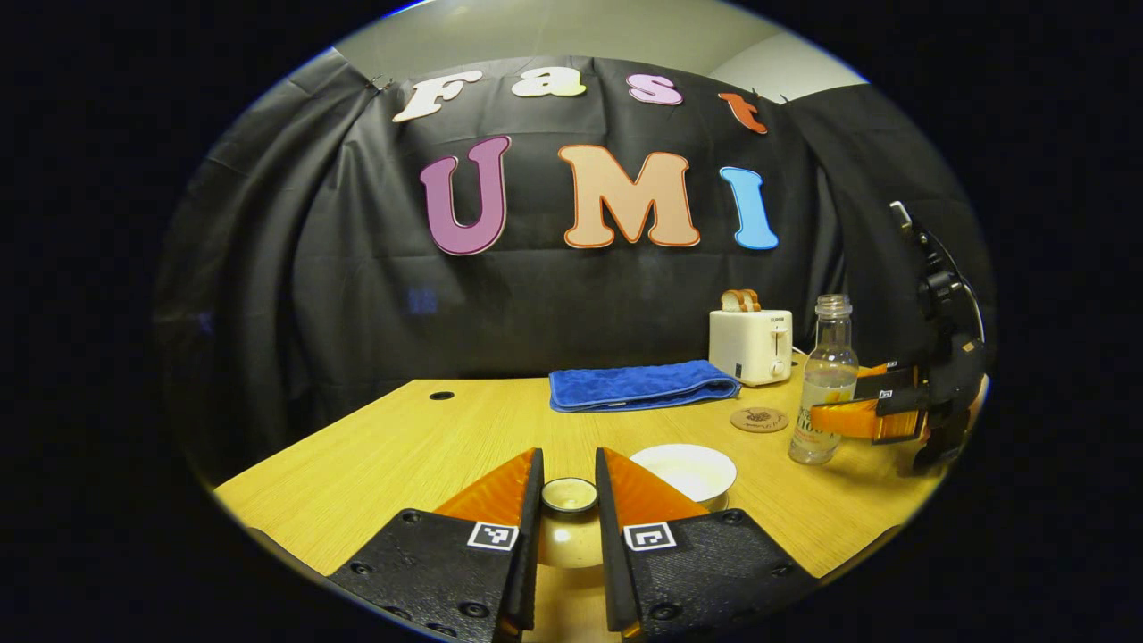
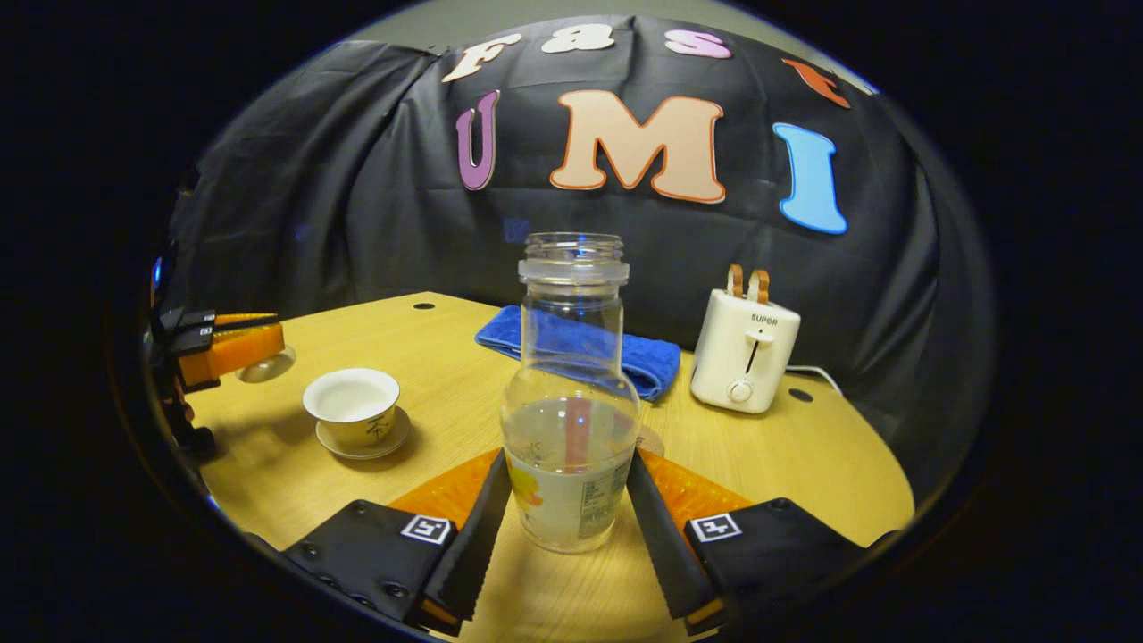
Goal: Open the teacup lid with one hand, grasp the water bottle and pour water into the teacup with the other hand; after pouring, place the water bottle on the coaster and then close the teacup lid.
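— Nearest item, left gripper view?
— Teacup lid, its knob clamped between the left tool's fingers, held off the cup.
— The teacup?
— Teacup stands uncovered on its saucer on the worktop, just beside the lid.
— Right tool?
— Right tool grasps the water bottle, both fingers against its lower body; bottle upright, uncapped, partly filled.
— Surroundings?
— Coaster beside the bottle; blue towel and toaster behind.
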`<action>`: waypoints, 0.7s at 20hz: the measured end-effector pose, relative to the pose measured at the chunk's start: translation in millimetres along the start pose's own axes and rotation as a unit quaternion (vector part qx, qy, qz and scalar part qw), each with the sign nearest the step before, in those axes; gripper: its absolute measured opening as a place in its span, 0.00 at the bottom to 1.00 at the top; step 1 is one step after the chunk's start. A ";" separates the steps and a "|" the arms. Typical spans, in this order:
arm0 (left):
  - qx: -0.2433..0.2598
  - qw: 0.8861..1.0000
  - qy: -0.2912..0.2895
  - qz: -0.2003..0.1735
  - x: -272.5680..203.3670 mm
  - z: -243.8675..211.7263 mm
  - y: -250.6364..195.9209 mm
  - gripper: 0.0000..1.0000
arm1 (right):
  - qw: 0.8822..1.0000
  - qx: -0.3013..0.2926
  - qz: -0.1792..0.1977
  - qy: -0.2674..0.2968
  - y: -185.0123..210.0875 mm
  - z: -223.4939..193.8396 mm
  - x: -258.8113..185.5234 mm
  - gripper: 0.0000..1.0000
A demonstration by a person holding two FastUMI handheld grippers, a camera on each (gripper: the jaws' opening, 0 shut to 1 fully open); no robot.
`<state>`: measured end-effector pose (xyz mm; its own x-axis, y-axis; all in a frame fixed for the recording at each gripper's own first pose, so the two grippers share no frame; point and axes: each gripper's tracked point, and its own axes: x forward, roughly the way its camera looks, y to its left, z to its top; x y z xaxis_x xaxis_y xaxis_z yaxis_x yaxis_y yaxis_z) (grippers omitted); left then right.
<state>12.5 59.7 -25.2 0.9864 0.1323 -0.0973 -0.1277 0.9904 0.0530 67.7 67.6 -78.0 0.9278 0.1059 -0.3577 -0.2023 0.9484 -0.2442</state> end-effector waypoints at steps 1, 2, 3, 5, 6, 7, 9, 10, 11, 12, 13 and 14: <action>0.000 1.000 0.002 0.002 0.3 -0.1 1.9 0.28 | 1.000 -0.022 -0.005 -0.003 -0.4 4.2 -1.4 0.81; -0.001 1.000 0.002 0.002 -0.7 -0.1 3.1 0.28 | 0.999 -0.044 -0.009 -0.008 0.2 6.1 -1.4 0.81; -0.001 1.000 0.001 0.003 -0.8 1.1 4.0 0.28 | 0.998 -0.068 -0.012 -0.011 1.5 9.4 -1.3 0.81; 0.002 1.000 0.000 0.006 -2.6 2.1 8.7 0.28 | 0.993 -0.118 -0.016 -0.014 6.5 11.9 0.2 0.82; 0.004 1.000 -0.001 0.008 -2.4 2.9 10.8 0.28 | 0.989 -0.143 -0.019 -0.014 9.0 11.2 1.3 0.81; 0.005 1.000 -0.001 0.010 -3.0 4.2 13.1 0.28 | 0.986 -0.167 -0.021 -0.014 10.7 11.1 2.4 0.82; 0.006 1.000 -0.002 0.013 -4.5 3.6 19.0 0.28 | 0.976 -0.215 -0.023 -0.013 17.0 10.5 6.1 0.82; 0.005 1.000 -0.001 0.015 -5.0 3.2 22.1 0.28 | 0.971 -0.239 -0.025 -0.014 20.3 10.2 8.3 0.82; 0.004 1.000 -0.001 0.017 -4.8 3.5 24.7 0.28 | 0.964 -0.263 -0.027 -0.017 23.1 11.2 10.0 0.81; 0.004 1.000 0.000 0.019 -4.7 2.6 27.5 0.28 | 0.958 -0.284 -0.029 -0.019 27.2 13.4 11.5 0.81; 0.003 1.000 0.000 0.021 -4.8 2.2 30.0 0.28 | 0.952 -0.304 -0.030 -0.022 30.0 12.9 14.5 0.80; 0.003 1.000 0.000 0.024 -5.5 2.0 33.0 0.28 | 0.946 -0.321 -0.032 -0.023 31.4 13.2 16.3 0.80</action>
<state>3.2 91.6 -20.9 0.9792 0.1793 -0.0954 -0.1736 0.9827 0.0645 80.7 103.0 -79.6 0.9541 0.0818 -0.2883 -0.2811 0.5771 -0.7667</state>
